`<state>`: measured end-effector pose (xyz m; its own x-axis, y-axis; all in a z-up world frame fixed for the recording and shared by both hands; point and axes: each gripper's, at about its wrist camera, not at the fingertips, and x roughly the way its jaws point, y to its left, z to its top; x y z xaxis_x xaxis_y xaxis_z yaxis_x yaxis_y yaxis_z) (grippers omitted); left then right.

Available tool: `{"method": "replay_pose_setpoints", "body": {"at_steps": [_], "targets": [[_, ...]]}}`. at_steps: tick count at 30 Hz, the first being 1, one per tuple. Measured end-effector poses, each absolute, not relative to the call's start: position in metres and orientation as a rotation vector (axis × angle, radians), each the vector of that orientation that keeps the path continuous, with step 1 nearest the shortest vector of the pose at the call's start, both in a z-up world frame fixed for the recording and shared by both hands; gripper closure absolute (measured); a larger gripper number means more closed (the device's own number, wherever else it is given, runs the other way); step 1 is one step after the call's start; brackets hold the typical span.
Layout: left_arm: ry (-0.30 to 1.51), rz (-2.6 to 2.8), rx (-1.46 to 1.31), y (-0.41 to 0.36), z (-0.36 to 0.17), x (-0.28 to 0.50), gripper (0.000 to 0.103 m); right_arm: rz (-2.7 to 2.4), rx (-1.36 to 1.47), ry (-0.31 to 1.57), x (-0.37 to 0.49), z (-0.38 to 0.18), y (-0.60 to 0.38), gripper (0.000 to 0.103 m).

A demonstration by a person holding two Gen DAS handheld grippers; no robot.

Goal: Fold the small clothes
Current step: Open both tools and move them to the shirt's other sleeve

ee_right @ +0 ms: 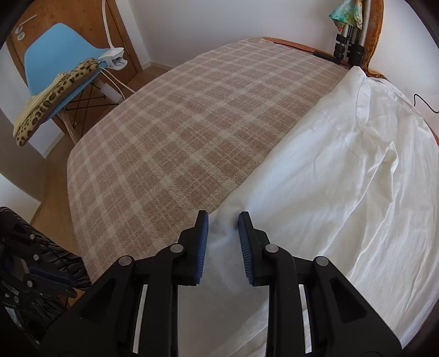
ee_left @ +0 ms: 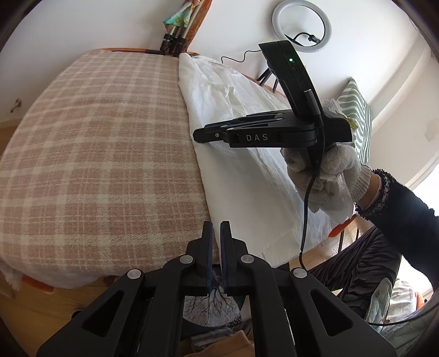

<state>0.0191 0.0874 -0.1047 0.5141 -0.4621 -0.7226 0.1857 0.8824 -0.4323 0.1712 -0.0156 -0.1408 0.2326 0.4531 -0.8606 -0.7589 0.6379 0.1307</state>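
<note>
My left claw has its two blue pads drawn together with only a sliver of a gap between them. It hangs over the near edge of the bed, above the checked blanket. Under its linkage I can see a pale piece of clothing printed with black branches and a tan piece lower down. I cannot tell whether the printed piece is caught in the claw or just lies beneath it.

My right claw stands with its pads apart, pointing down at the white cloth. The pads press on nothing. The cloth lies rumpled along the right side of the bed, and its edge meets the blanket just beyond the claw tips. Seen from the left camera, this claw is held above the cloth by a hand in a pale knit glove, with a dark sleeve behind it.

A ring light stands by the far wall, and a blue chair stands beside the bed.
</note>
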Motion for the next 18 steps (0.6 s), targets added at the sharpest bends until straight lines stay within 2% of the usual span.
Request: {"method": "replay_pose_setpoints", "body": {"at_steps": [4, 9, 15, 18], "targets": [[0.904, -0.371, -0.353, 0.098, -0.093, 0.019, 0.099, 0.914, -0.376, 1.007, 0.128, -0.145, -0.016, 0.077], [0.82, -0.333, -0.392, 0.111, -0.074, 0.021, 0.099, 1.049, -0.317, 1.062, 0.083, -0.147, -0.02, 0.077], [0.808, -0.348, -0.402, 0.104, -0.067, 0.025, 0.097, 1.024, -0.237, 1.024, 0.069, -0.119, -0.049, 0.076], [0.814, -0.373, -0.386, 0.093, -0.063, 0.028, 0.09, 0.947, -0.208, 0.986, 0.077, -0.102, -0.072, 0.063]]}}
